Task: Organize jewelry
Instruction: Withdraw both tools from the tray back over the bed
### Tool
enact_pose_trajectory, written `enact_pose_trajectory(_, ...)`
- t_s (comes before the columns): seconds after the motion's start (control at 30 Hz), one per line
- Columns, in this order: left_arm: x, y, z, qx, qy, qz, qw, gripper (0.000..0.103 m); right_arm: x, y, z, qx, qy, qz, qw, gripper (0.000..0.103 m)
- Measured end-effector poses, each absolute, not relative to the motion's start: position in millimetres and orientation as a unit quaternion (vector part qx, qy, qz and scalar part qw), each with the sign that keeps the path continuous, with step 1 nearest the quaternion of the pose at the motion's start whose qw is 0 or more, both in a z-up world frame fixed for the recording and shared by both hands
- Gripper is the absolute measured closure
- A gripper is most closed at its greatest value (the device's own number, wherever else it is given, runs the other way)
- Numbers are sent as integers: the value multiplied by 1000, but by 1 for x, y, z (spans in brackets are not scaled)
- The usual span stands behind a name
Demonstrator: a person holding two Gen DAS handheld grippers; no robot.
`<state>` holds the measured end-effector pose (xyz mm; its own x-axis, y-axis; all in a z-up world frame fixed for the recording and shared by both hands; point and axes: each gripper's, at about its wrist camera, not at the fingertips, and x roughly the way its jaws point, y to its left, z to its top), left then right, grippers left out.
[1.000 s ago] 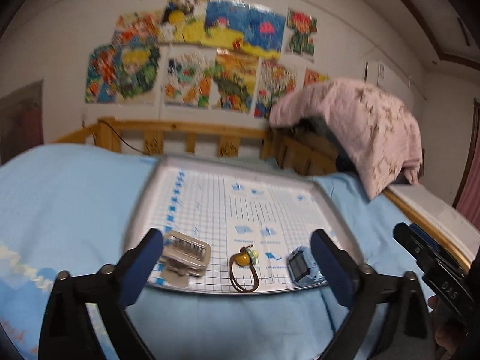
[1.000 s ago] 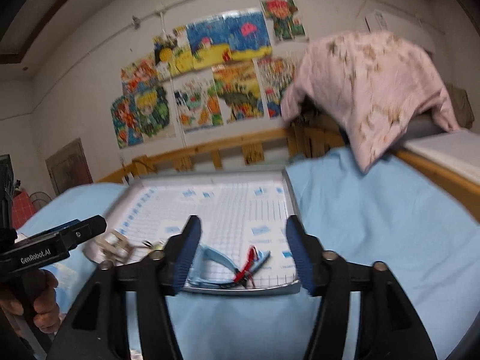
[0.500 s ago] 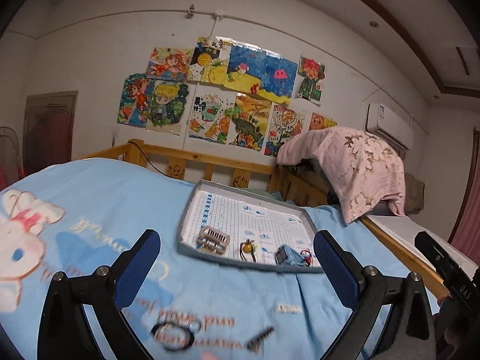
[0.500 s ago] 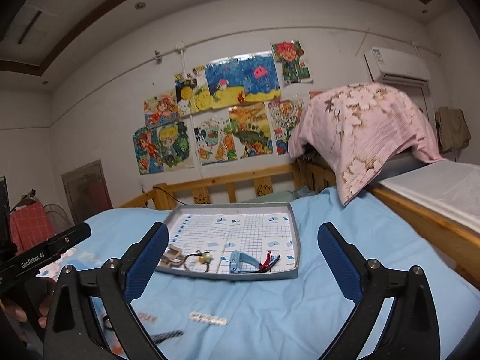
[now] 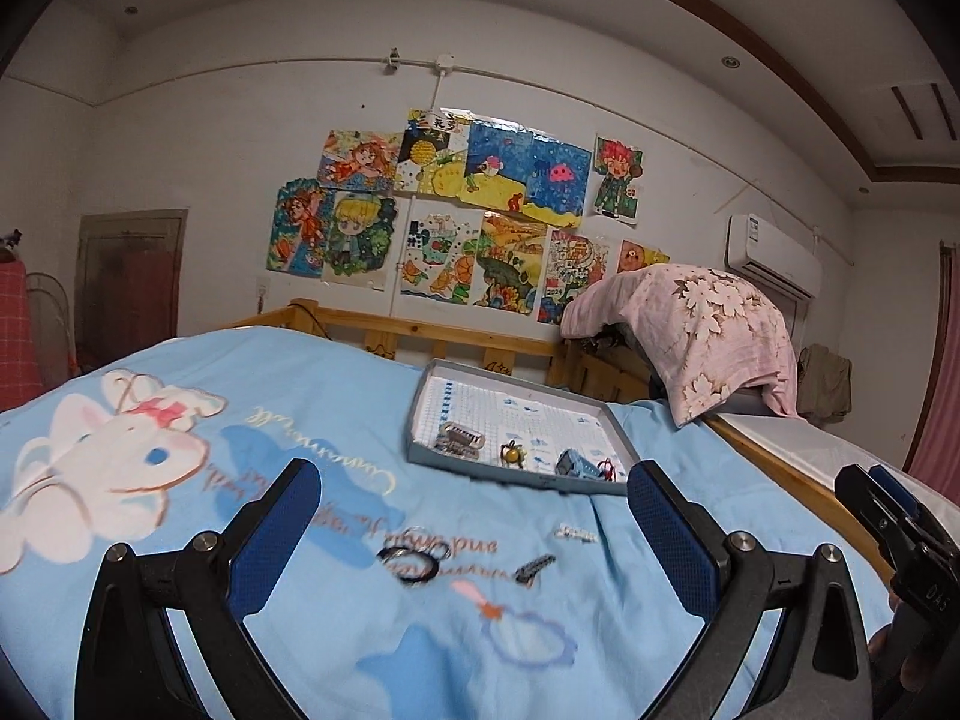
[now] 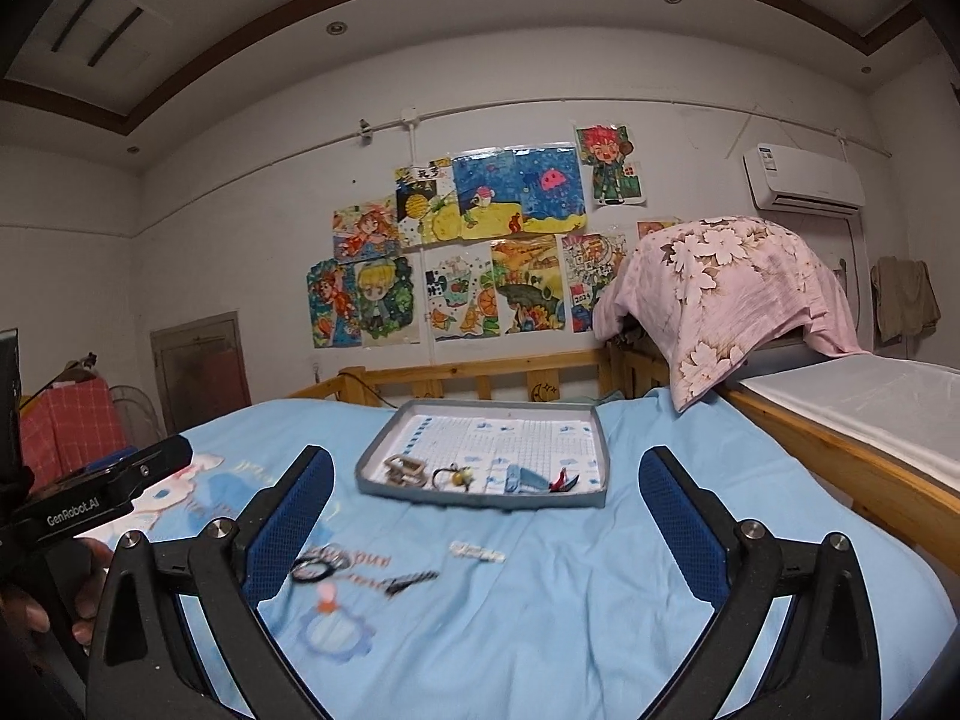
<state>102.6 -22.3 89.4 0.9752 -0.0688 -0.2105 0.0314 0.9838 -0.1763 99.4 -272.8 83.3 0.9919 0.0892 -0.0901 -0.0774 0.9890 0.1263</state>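
Observation:
A grey tray [image 5: 618,421] [image 6: 366,457] with a grid-paper floor lies on the blue bedsheet. It holds a beige hair claw [image 5: 461,438] [image 6: 403,470], a hair tie with a yellow bead [image 5: 512,453] [image 6: 454,475], a blue clip [image 5: 577,464] [image 6: 523,476] and a small red piece [image 6: 563,480]. On the sheet nearer to me lie black rings [image 5: 413,563] [image 6: 316,567], a dark hair clip [image 5: 534,569] [image 6: 410,582] and a white hair clip [image 5: 576,533] [image 6: 477,552]. My left gripper [image 5: 474,531] and right gripper [image 6: 486,519] are both open, empty, and held back from the tray.
A wooden bed rail [image 6: 468,381] runs behind the tray. A pink floral blanket [image 6: 720,294] hangs over the corner at right. A second mattress [image 6: 870,408] with a wooden side board lies to the right. Drawings cover the wall.
Both grippers have pulled back and risen from the tray. The right one has opened wider. The loose items on the sheet have come into view.

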Motion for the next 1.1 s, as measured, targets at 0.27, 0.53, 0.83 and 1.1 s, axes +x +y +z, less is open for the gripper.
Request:
enact_pose_trajectory(0.27,49,-3,68,-88,127,4,988,0,50,-265,64,58,63,23,996,3)
enact_pose_trajectory(0.53,32,6,46,-66,152,13,986,0,28,-257,40,60,98,25,993,3)
enact_pose_trajectory(0.83,72,17,57,-47,156,11,987,0,69,-247,48,54,95,44,993,3)
enact_pose_trajectory(1.1,120,15,72,-46,151,8,987,0,117,-240,70,49,69,47,995,3)
